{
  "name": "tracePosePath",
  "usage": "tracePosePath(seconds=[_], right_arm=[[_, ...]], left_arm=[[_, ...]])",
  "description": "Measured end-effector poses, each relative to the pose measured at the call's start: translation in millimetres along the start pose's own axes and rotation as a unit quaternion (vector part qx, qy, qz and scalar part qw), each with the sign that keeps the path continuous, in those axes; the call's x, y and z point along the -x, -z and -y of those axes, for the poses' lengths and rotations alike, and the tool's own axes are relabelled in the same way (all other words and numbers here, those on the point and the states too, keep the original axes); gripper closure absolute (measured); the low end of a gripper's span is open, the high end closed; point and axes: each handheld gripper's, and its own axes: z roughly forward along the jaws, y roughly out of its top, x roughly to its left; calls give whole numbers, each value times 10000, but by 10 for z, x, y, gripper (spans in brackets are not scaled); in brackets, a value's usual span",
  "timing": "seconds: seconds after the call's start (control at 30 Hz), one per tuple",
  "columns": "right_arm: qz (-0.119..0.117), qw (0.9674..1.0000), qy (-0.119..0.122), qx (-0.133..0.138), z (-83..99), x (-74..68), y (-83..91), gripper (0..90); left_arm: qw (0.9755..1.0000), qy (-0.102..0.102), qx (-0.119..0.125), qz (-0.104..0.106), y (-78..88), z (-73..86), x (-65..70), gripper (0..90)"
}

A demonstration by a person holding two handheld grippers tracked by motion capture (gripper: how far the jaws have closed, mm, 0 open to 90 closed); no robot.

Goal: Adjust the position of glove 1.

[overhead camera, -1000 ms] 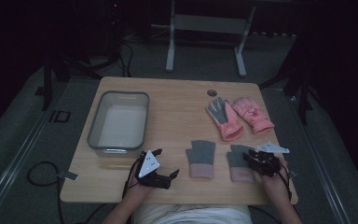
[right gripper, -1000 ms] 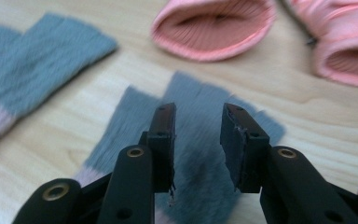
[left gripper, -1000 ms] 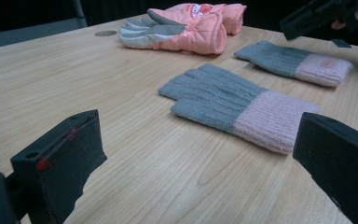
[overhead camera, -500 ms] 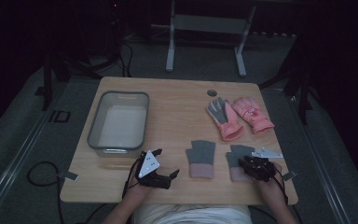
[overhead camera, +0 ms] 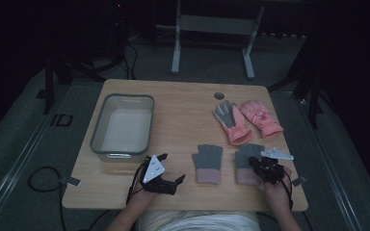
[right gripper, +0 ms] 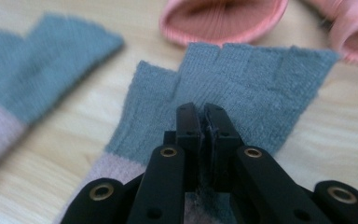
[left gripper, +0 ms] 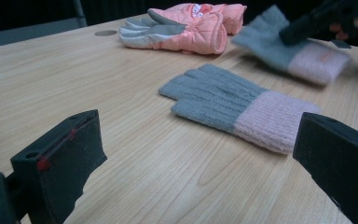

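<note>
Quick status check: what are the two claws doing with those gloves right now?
Right claw just closed, pinching the right grey glove. Left claw open, idle beside the other grey glove. Nothing in the way.

table: pale wood, smooth matt, grain showing | grey gloves: knit cloth w/ ribbed pink cuffs, looking fuzzy | pink gloves: padded fabric, smooth, grey palm w/ slight sheen | bin: clear plastic, glossy rim | right gripper: matt black plastic, brass-looking rivets, pinching knit
</note>
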Motion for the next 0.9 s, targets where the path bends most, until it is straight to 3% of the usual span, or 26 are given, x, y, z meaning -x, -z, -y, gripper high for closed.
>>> tracePosePath(seconds=[0.2, 0.37, 0.6, 0.63, 0.7, 0.9], right_arm=[[-24, 9994, -71, 350, -245, -81, 182, 857], [-119, 9977, -57, 663, -513, -232, 318, 857], [-332, 9964, -28, 785, -696, -449, 318, 857], [-409, 9960, -6, 800, -735, -532, 296, 857], [-449, 9958, -10, 794, -748, -564, 285, 857], [-705, 9948, -3, 739, -806, -849, 182, 857]], left_arm=[[10000, -11, -4, 0, 0, 0, 0, 12], [10000, -10, -7, 4, -1, -1, 0, 12], [10000, -12, -10, 7, -2, -1, 0, 12], [10000, -15, -14, 9, -3, -1, 0, 12], [10000, -30, -18, 8, -3, -2, 1, 12], [10000, -37, -26, 18, -3, -2, 1, 12]])
